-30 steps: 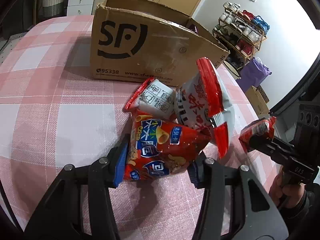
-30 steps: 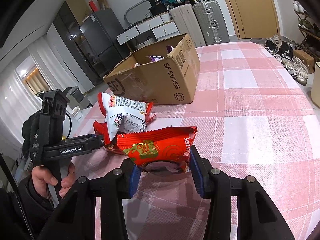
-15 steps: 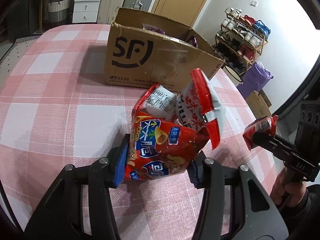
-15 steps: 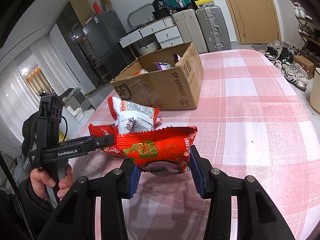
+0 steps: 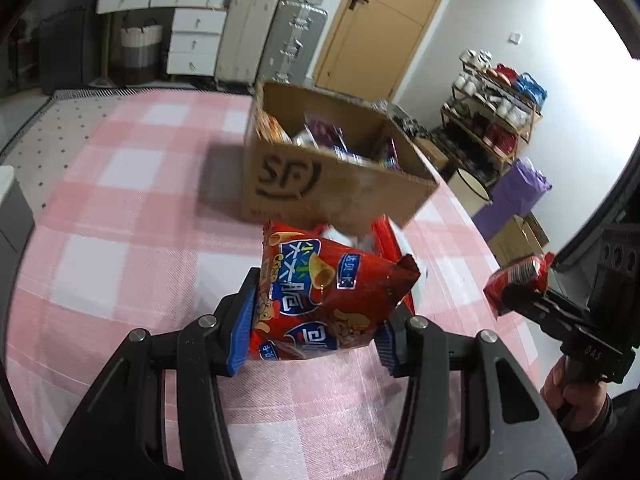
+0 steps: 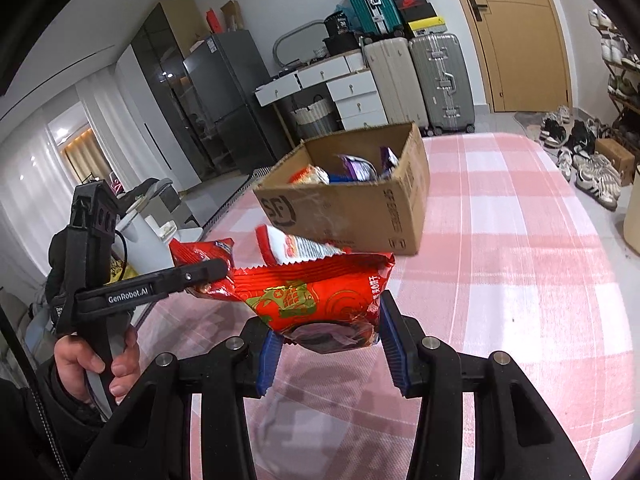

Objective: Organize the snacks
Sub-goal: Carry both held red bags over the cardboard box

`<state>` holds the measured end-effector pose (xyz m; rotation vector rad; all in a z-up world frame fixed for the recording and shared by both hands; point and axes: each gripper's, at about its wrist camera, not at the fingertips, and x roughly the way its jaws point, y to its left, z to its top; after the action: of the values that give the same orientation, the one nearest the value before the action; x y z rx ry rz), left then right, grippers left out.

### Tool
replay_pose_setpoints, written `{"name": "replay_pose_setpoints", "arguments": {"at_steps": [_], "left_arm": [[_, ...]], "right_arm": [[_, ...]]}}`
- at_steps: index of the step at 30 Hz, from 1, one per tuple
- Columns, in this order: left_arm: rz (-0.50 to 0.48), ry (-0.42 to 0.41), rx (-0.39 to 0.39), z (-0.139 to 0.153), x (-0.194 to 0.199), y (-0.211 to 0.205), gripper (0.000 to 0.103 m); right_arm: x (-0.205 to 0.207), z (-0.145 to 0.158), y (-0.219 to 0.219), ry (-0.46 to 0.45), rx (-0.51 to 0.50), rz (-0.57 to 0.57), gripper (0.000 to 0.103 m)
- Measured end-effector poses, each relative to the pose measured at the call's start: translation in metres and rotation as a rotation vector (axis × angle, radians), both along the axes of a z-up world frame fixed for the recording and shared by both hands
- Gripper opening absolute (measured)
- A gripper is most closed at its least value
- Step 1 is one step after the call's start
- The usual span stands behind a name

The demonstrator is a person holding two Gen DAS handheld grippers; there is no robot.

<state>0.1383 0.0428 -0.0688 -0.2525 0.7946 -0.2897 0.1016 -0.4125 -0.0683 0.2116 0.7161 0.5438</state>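
While both tongs pinch snack bags, you are midway: neither is boxed yet.
Your left gripper (image 5: 314, 328) pinches the red crinkly chip bag (image 5: 324, 300), your right gripper (image 6: 328, 346) the red foil biscuit packet (image 6: 320, 296); the open brown cardboard box (image 6: 360, 216) already holds several snacks, and a white-and-red packet (image 6: 296, 246) waits at its near edge.

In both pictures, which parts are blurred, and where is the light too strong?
Left wrist view: the cardboard box is smeared by motion, the held red snack bag stays sharp, and the white wall at right is overexposed. Right wrist view: mostly sharp; the box's near edge is slightly blurred.
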Motion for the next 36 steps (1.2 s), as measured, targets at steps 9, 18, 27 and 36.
{"name": "replay_pose_setpoints", "arguments": {"at_steps": [9,18,27,36], "left_arm": [[-0.002,-0.041,-0.023,0.043,-0.002,0.017,0.047],[-0.041,-0.113,-0.023,0.101,0.006,0.012,0.047],[-0.078,-0.149,-0.060,0.147,0.040,0.008,0.048],[-0.083,-0.146,-0.034,0.172,0.098,-0.014,0.048]], "right_arm": [[0.011,0.037,0.014,-0.061,-0.016,0.043,0.045],[0.038,0.084,0.027,-0.133,-0.010,0.081,0.045],[0.068,0.112,0.040,-0.151,0.000,0.091,0.045],[0.109,0.128,0.046,-0.153,0.023,0.077,0.045]]}}
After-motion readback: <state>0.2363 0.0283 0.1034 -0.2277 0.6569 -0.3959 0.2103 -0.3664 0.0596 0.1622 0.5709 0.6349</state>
